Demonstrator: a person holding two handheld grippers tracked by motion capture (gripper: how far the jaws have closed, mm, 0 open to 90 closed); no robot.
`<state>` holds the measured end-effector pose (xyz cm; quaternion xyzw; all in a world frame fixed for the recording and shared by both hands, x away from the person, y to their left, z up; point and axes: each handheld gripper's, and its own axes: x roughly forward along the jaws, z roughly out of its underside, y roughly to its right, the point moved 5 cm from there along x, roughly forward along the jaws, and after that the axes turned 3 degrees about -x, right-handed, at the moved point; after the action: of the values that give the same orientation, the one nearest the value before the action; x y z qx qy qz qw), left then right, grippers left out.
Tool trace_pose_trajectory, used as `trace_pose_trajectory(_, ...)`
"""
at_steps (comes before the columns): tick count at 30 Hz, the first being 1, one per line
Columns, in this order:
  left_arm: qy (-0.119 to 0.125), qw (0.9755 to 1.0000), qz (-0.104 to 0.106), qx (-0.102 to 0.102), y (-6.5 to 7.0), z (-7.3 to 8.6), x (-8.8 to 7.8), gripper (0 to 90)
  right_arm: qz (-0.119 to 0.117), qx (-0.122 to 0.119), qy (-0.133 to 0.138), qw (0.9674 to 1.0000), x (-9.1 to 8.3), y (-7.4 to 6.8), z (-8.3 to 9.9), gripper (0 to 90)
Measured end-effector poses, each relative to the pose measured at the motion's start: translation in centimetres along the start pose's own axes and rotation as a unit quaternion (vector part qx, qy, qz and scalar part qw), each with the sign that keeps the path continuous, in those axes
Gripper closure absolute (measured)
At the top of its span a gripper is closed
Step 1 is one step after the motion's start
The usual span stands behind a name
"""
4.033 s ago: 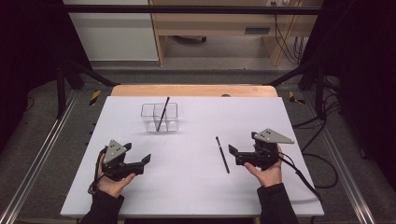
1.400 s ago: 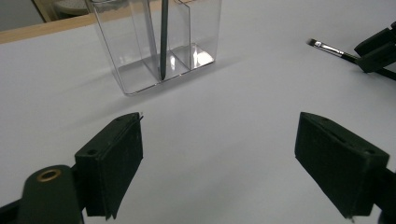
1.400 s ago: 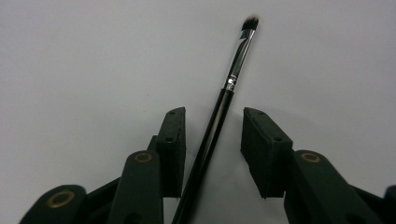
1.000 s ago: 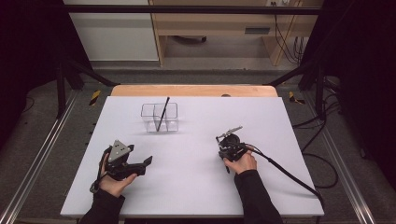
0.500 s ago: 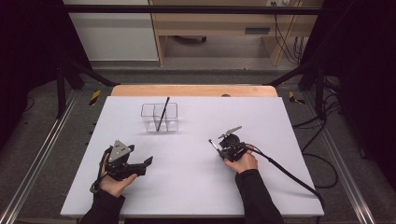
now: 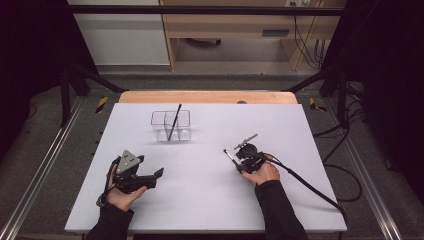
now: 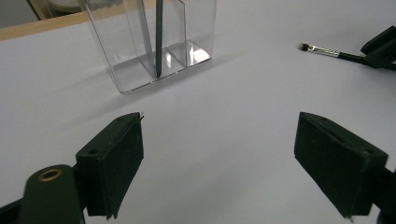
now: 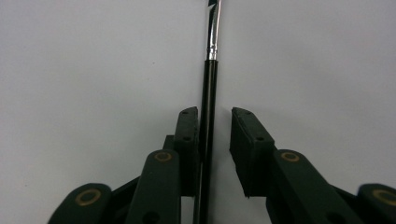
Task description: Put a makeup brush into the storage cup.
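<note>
Brush (image 8: pixel 208 107) lies on the white table (image 6: pixel 200 210), running straight out between the jaws of my right gripper (image 8: pixel 214 114). Its black handle rests against one pad while the other pad stands off with a gap, so my grip is released; the jaws have just been opening. My left gripper (image 7: pixel 219 154) rests spread wide with nothing between its jaws, well apart, facing the clear holder (image 7: pixel 140 51).

1. The white table (image 6: pixel 300 200) is flat and wide.
2. A clear box (image 6: pixel 171 126) stands on it near the back.
3. A thin black brush (image 6: pixel 229 154) lies on it, right of the middle.
</note>
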<state>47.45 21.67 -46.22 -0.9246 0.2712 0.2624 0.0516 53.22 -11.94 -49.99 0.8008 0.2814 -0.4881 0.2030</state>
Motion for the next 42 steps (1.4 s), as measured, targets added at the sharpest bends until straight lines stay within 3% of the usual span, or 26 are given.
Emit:
trace_pose_trajectory(9,-0.003,1.0,0.0,-0.001,0.0,0.0,0.0,14.8,-0.015,0.01,-0.009,0.9998,0.0,-0.1,0.0,83.2)
trace_pose_trajectory(23,-0.004,1.0,-0.001,-0.004,-0.1,0.0,0.0,14.8,-0.008,0.011,-0.009,0.9999,-0.1,-0.2,0.0,84.4)
trace_pose_trajectory(33,-0.004,1.0,-0.003,-0.008,-0.1,0.0,0.0,15.0,-0.025,0.015,0.035,0.9989,-1.9,-0.3,-0.4,84.3)
trace_pose_trajectory(42,0.0,1.0,0.0,-0.008,0.1,-0.1,-0.1,15.1,-0.05,0.01,0.095,0.9942,-3.4,-1.5,-0.4,84.4)
